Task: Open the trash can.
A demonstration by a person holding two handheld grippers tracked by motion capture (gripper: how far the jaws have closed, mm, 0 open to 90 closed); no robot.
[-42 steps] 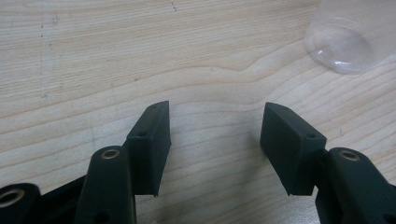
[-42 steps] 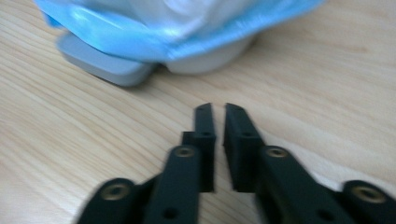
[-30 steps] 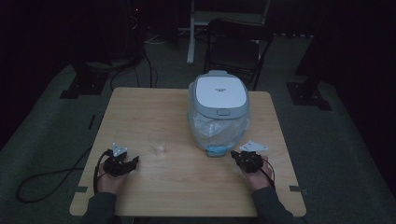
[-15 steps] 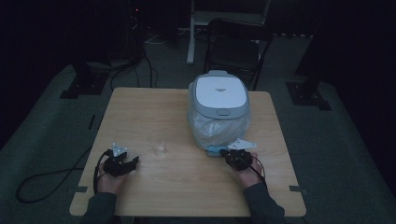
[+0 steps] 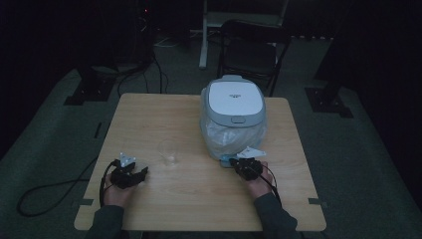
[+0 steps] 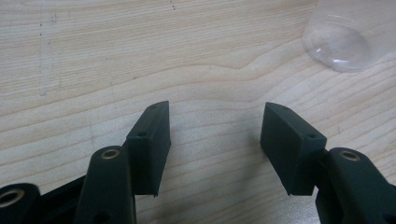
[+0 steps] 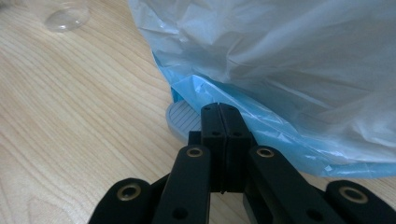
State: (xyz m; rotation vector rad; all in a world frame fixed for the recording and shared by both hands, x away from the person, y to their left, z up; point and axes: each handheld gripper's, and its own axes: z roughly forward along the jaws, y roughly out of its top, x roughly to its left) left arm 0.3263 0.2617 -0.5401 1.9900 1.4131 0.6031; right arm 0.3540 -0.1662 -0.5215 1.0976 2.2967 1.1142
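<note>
A white and grey lidded cooker (image 5: 234, 99) stands on the wooden table (image 5: 159, 112), wrapped in a thin plastic bag (image 5: 224, 137). In the right gripper view the bag (image 7: 280, 56) is whitish with a blue lower edge, and a pale ribbed disc (image 7: 180, 119) pokes out at its base. My right gripper (image 7: 219, 109) touches that blue edge; its jaws have just been closing and now stand shut, pad on pad, with nothing seen between them. From above, the right gripper (image 5: 233, 162) sits at the bag's front. My left gripper (image 6: 215, 140) is open over bare wood, near a clear cup (image 6: 341, 42).
The clear cup (image 5: 168, 152) stands upright between the two hands, left of the bag. The left gripper (image 5: 144, 172) rests near the table's front left with its cable trailing off the edge. A black chair (image 5: 254, 50) stands behind the table.
My right gripper has slid left along the table toward the front base of the bagged cooker. The left gripper has stayed put.
</note>
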